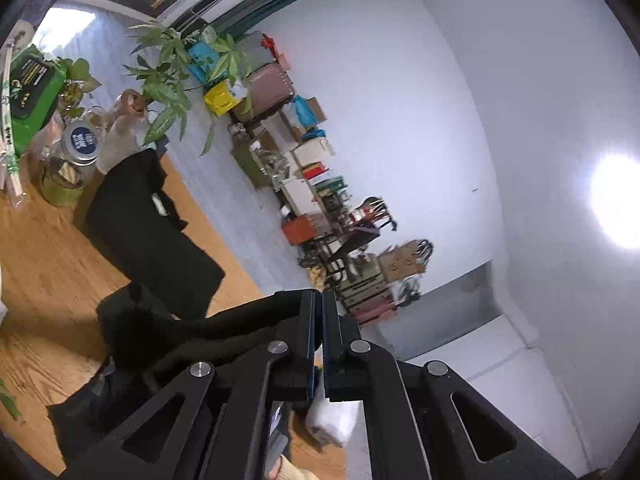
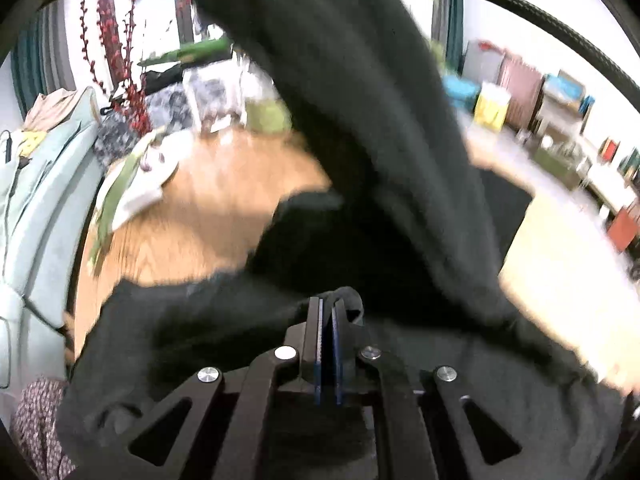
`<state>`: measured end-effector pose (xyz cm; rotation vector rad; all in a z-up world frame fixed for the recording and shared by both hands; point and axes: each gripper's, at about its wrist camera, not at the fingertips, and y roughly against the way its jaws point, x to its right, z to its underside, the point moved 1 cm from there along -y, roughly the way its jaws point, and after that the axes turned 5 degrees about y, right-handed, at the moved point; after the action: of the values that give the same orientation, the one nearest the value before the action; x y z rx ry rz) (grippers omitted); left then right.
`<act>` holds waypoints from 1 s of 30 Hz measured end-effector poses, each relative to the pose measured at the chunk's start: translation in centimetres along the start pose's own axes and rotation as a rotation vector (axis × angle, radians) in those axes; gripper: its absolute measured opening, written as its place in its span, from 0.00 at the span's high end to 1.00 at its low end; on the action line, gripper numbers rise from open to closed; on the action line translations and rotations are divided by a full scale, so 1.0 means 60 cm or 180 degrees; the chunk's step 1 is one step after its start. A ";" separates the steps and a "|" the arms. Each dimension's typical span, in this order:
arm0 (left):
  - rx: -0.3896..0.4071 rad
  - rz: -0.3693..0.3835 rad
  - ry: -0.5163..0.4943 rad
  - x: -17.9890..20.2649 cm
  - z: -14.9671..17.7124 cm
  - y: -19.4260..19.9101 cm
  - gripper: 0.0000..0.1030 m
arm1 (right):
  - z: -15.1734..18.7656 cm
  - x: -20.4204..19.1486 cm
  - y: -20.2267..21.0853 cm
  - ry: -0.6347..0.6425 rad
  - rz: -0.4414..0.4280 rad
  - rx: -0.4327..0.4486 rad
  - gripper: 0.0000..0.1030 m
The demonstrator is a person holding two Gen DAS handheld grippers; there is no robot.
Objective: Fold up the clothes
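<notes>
**Over the wooden table, both grippers clamp black cloth**

Over the wooden table (image 1: 48, 272) the left gripper (image 1: 319, 300) sits with its jaws pressed together, and a fold of the black garment (image 1: 240, 324) is pinched between them, the cloth trailing off to the left and drooping onto the wood. Beyond it, further along the table towards its far edge, a second black garment (image 1: 148, 220) lies in a flat folded block. Past that, at the far corner, a glass jar (image 1: 78, 148) with a blue lid stands beside a leafy potted plant (image 1: 168, 68) and a green box (image 1: 34, 84).

Switch to the right wrist view and it is blurred, but the right gripper (image 2: 329, 308) is plain enough: jaws closed, with a small bunch of the black garment (image 2: 360, 120) caught at the tips. From there the cloth climbs steeply up and across the middle of the picture, a broad dark sweep hanging above the table (image 2: 224, 200), with more of it spread low on the wood around the gripper. At the table's left edge lies a pale cloth (image 2: 136, 184), and red berry stems (image 2: 124, 64) stand behind it.
</notes>
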<state>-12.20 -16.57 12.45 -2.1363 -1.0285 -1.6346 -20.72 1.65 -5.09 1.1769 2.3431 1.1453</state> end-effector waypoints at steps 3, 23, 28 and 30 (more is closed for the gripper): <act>0.0049 0.0021 -0.0082 0.020 -0.004 0.007 0.98 | -0.050 0.005 0.015 0.0101 0.0197 0.0216 0.95; 0.0019 -0.0100 -0.0069 0.015 0.002 -0.019 0.98 | 0.190 -0.038 0.086 -0.1059 -0.1207 -0.0492 0.53; -0.0060 -0.0116 0.0004 0.020 0.009 -0.045 0.98 | 0.261 -0.095 0.104 -0.1337 -0.1517 -0.0562 0.56; -0.0081 -0.0184 0.0037 0.020 0.012 -0.054 0.98 | 0.251 -0.112 0.108 -0.1211 -0.1541 -0.0571 0.58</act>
<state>-13.69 -13.40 12.66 -2.1292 -1.0813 -1.6931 -4.68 6.71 -10.57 0.6417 2.0238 0.8498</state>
